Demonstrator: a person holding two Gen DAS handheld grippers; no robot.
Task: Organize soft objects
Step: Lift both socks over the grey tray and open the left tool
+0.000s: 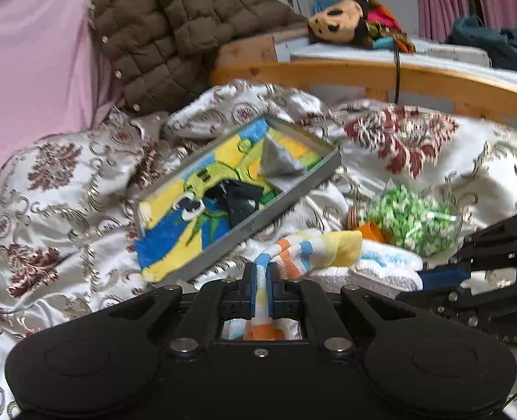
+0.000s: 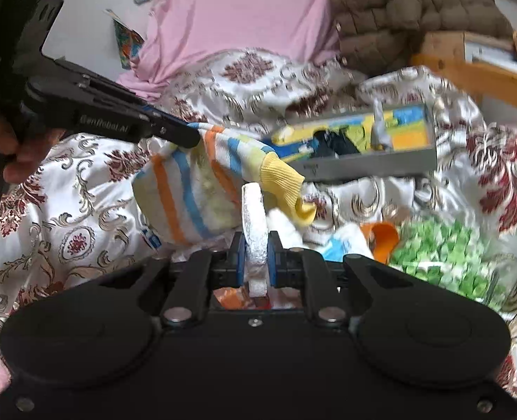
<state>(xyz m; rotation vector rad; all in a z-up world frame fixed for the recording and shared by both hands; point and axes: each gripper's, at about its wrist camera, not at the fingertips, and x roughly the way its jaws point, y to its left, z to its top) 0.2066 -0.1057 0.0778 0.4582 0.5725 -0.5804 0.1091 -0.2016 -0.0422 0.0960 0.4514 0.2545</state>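
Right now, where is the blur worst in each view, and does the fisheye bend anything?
Left wrist view: the bedspread smears at right, the striped sock is sharper, and the wooden rail bows. Right wrist view: the green bag and tray smear; the hand-held gripper stays crisp.

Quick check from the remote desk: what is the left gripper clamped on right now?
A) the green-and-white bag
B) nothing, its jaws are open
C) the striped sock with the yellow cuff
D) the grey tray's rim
C: the left gripper has its jaws shut on the striped sock, which the right wrist view shows hanging from its fingertips with the yellow cuff drooping, clear of the grey tray.
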